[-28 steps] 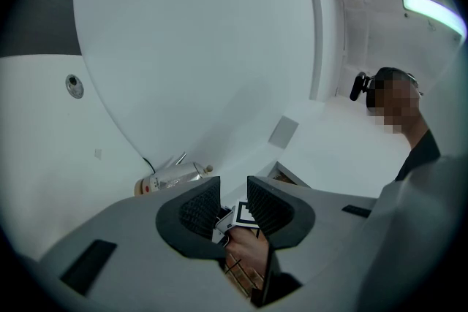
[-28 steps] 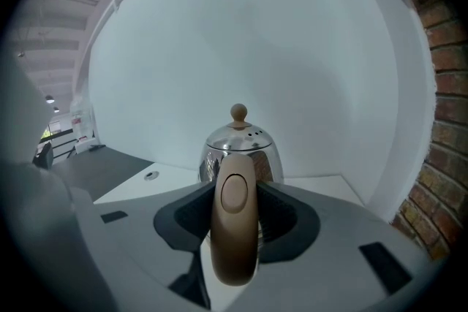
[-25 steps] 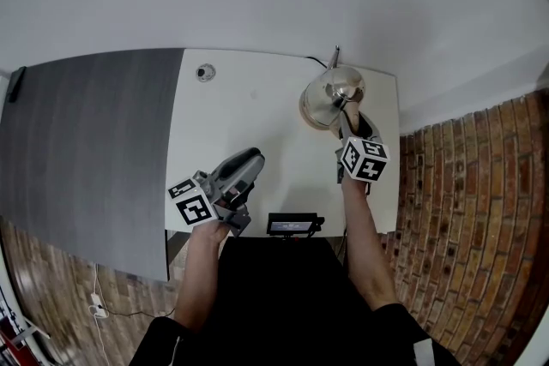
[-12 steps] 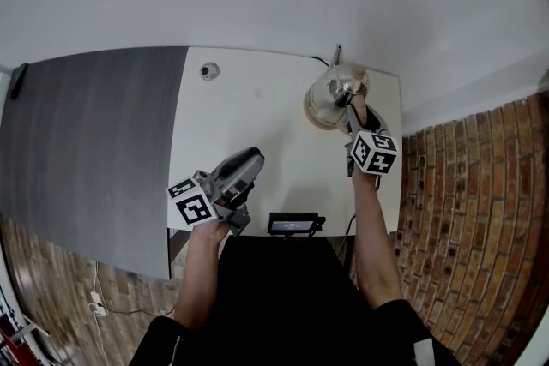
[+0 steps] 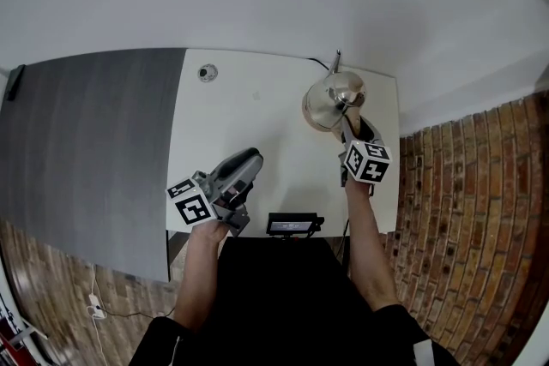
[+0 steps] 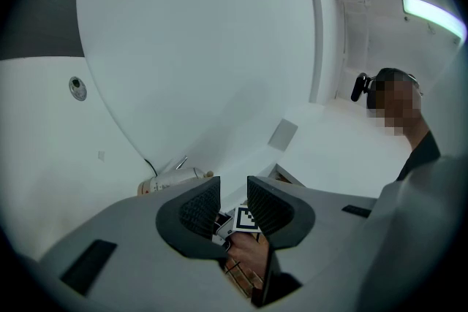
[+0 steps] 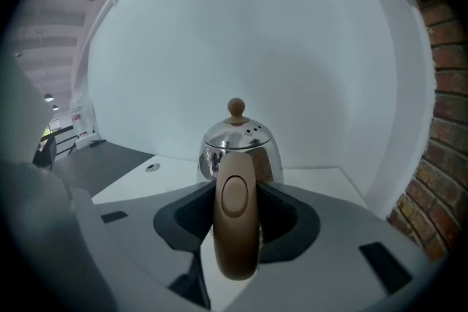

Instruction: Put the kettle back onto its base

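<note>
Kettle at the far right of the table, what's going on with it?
A person works two handheld grippers over a white table. The right gripper is closed on the tan handle of the steel kettle, at the table's far right. The gripper hides the kettle's underside, so whether it is seated on its base cannot be told. The left gripper is held near the table's front edge, jaws apart and empty.

Kettle (image 7: pixel 238 137): mirror-polished metal.
Kettle handle (image 7: pixel 235 219): smooth matt tan plastic.
Lid knob (image 7: pixel 235 109): pale wood.
Bench (image 5: pixel 257 133): smooth matt white.
Brick wall (image 5: pixel 480 210), 3 o'clock: rough.
Left hand-held gripper (image 6: pixel 234 202): matt grey plastic.
</note>
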Demonstrator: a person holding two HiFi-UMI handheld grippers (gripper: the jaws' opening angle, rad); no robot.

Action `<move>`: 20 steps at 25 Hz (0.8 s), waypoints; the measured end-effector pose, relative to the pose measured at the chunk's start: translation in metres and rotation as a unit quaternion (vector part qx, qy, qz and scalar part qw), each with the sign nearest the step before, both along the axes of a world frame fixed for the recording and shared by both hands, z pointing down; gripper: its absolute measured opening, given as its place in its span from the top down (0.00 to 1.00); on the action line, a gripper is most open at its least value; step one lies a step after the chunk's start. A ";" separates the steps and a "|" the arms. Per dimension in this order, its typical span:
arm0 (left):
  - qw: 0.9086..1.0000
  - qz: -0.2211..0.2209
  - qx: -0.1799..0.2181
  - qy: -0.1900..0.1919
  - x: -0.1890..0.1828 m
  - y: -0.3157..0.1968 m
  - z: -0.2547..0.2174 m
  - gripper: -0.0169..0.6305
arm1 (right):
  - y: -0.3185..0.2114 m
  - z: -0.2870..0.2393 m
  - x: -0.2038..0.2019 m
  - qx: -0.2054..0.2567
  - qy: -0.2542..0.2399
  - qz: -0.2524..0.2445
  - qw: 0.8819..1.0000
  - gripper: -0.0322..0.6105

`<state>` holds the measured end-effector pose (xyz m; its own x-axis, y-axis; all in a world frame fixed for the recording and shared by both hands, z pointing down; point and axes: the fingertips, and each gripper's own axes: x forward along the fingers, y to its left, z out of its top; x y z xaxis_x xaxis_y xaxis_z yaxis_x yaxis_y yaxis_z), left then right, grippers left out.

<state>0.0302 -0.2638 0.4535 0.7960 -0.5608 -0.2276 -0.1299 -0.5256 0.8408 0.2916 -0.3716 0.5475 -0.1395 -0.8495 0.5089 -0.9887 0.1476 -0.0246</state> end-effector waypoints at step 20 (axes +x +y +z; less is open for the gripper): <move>1.000 0.010 0.000 0.001 0.001 0.003 0.000 0.79 | 0.018 0.010 -0.021 -0.031 -0.060 0.015 0.998 0.71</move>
